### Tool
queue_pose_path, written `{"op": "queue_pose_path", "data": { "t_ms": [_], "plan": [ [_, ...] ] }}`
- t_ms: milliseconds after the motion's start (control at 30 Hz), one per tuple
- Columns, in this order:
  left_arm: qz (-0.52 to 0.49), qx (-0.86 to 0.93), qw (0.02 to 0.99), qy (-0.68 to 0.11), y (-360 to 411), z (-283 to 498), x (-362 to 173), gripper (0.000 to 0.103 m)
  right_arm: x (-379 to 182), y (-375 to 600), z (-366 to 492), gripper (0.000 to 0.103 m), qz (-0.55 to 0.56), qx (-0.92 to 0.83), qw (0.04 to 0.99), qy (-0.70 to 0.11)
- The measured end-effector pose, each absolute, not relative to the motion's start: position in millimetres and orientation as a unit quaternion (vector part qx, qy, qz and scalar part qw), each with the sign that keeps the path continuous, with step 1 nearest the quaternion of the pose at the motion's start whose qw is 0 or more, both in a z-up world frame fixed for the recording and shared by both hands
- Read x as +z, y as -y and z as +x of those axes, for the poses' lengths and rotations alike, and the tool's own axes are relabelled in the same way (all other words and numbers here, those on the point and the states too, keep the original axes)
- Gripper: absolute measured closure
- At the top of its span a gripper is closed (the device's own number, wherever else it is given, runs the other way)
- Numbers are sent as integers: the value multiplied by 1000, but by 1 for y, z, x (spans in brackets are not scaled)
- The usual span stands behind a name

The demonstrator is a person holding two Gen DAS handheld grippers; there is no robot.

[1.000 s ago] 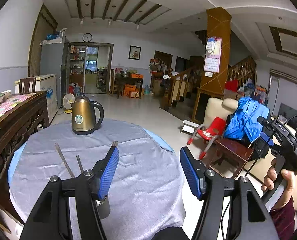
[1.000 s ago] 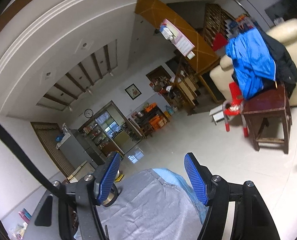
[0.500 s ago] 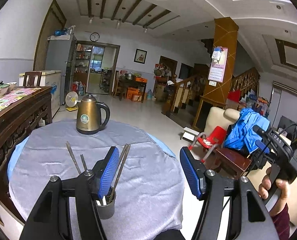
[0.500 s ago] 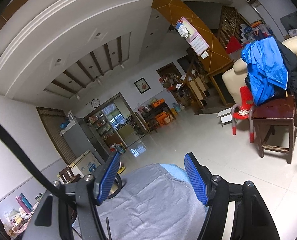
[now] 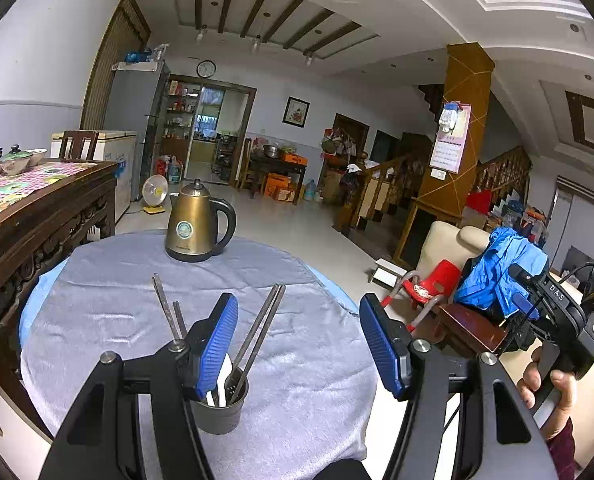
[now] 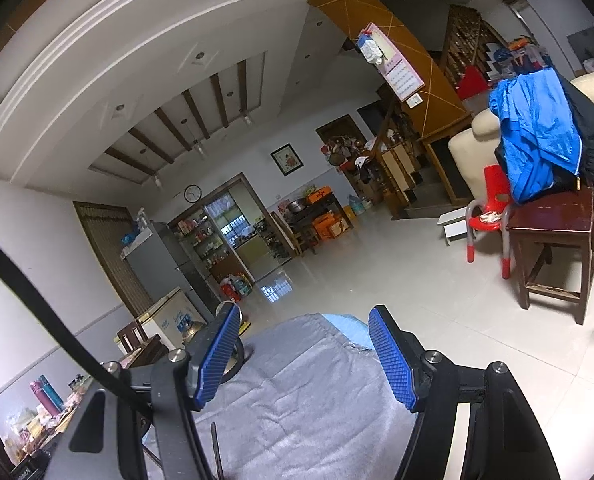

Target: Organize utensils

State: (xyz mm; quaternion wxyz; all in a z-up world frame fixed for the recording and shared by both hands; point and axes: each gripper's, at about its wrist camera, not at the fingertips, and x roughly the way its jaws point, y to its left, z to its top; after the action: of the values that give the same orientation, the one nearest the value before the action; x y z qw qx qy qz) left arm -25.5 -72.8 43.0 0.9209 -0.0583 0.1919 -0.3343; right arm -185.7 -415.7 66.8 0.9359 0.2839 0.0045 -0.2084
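While your left gripper (image 5: 299, 344) hangs open and empty, the small grey metal cup (image 5: 221, 410) of long dark chopsticks (image 5: 257, 334) stands on the desk (image 5: 309, 380) just under its left finger, sticks leaning up and away, far from your open right gripper (image 6: 303, 356).

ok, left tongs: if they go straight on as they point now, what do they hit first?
Probably nothing close. The left tongs stand open above the grey cloth, aimed past the kettle and holder cup, both left of that line. Depth is unclear.
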Motion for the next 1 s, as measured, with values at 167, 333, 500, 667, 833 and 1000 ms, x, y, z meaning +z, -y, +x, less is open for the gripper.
{"op": "queue_pose_path", "data": {
  "t_ms": [167,333,500,667,833,1000],
  "plan": [
    [-50,-335,921,-194,71,-26,44,39,63,417,-183,32,289,-203,935,-6],
    [-55,-331,922,-193,64,-30,50,39,56,421,-179,32,301,-196,933,-14],
    [-45,-326,929,-171,59,-44,59,39,59,419,-181,32,303,-183,935,-4],
    [-35,-337,928,-157,65,-53,65,39,54,422,-184,32,310,-178,934,3],
    [-24,-341,925,-165,73,-53,57,39,47,429,-187,32,327,-180,928,2],
    [-37,-337,924,-175,69,-46,54,39,43,433,-191,32,332,-186,925,2]
  ]
}}
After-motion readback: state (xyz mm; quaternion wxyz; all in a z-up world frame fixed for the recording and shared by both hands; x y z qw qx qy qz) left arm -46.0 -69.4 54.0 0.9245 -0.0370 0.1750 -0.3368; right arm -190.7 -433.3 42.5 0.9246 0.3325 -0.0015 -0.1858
